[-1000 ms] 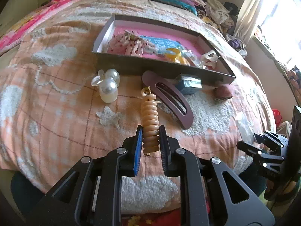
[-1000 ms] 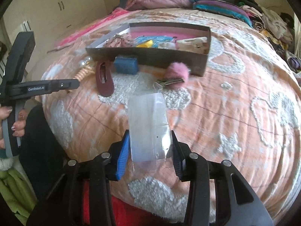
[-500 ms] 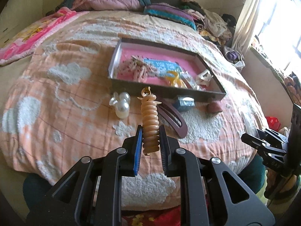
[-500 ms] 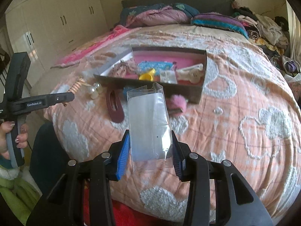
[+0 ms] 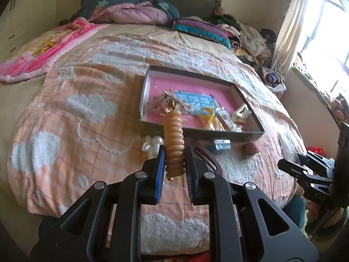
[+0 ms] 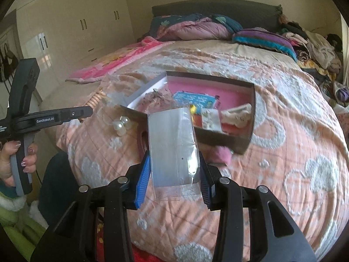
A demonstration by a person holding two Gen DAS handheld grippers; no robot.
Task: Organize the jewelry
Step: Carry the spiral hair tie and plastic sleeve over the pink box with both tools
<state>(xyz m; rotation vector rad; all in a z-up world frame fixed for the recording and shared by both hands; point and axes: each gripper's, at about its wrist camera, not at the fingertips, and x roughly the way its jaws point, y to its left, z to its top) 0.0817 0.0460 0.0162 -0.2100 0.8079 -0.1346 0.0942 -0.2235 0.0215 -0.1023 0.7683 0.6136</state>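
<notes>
My left gripper (image 5: 174,152) is shut on a tan spiral hair coil (image 5: 173,139) with a small gold charm at its tip, held in the air above the bed. My right gripper (image 6: 174,163) is shut on a clear plastic packet (image 6: 173,146), also held up above the bed. The dark box with a pink lining (image 5: 229,133) lies on the orange blanket ahead and holds several hair accessories. In the right wrist view the box (image 6: 244,142) sits just beyond the packet, and the left gripper (image 6: 85,111) shows at the left with the coil (image 6: 96,99).
On the blanket in front of the box lie pearl clips (image 5: 153,144) (image 6: 121,125), a maroon hair clip (image 5: 205,152), a small blue box (image 5: 221,144) and a pink pom-pom (image 6: 222,154). Pillows and clothes are piled at the head of the bed (image 5: 135,13).
Both grippers have risen and pulled back from the bed with their loads. The box and loose items now look smaller and farther away.
</notes>
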